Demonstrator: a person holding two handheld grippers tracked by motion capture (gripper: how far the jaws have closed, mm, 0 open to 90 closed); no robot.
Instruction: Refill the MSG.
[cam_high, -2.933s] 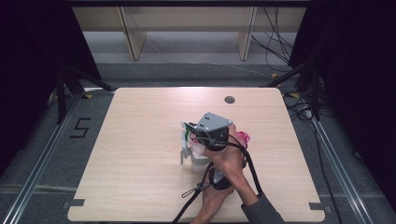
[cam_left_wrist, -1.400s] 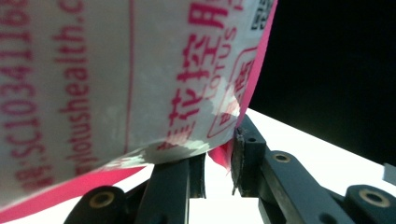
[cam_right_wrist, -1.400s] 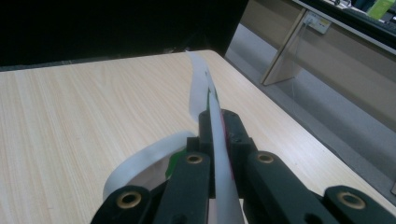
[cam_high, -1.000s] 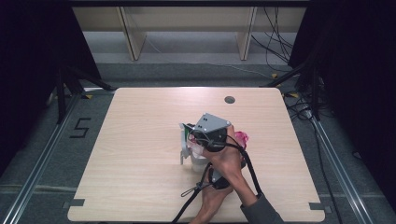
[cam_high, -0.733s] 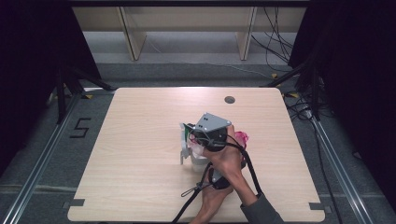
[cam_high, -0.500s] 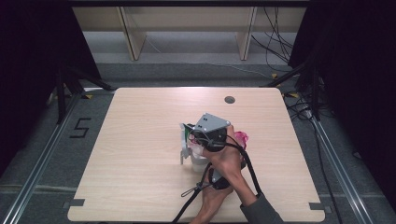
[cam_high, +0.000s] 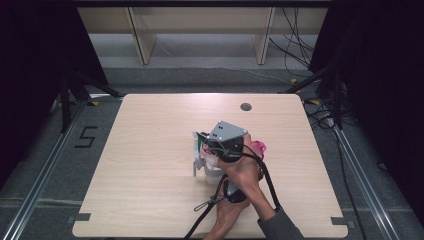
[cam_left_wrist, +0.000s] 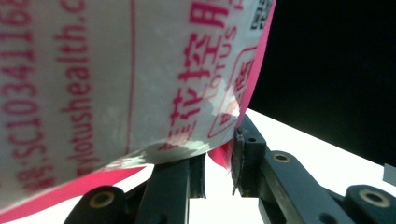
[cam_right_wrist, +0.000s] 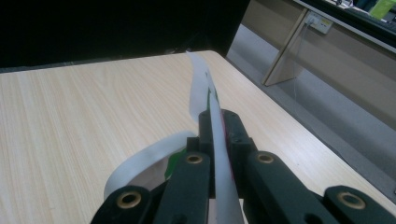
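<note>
A thin plastic bag (cam_high: 212, 160), white with pink-red print and a pink edge (cam_high: 258, 148), is held up over the middle of the wooden table (cam_high: 150, 150). In the left gripper view the bag (cam_left_wrist: 116, 79) hangs close to the camera. My left gripper (cam_left_wrist: 219, 156) is shut on its pink lower edge. My right gripper (cam_right_wrist: 215, 122) is shut on a thin white edge of the bag (cam_right_wrist: 201, 79) that shows some green print. In the high view the right gripper (cam_high: 201, 152), with its grey plate, points left above the person's crossed hands (cam_high: 242, 175).
A small dark hole (cam_high: 245, 106) lies in the tabletop near the far edge. Black cables (cam_high: 205, 212) trail from the grippers toward the near edge. Wooden shelf legs (cam_high: 140, 40) stand on the floor behind the table, and metal rails (cam_high: 45, 170) run along both sides.
</note>
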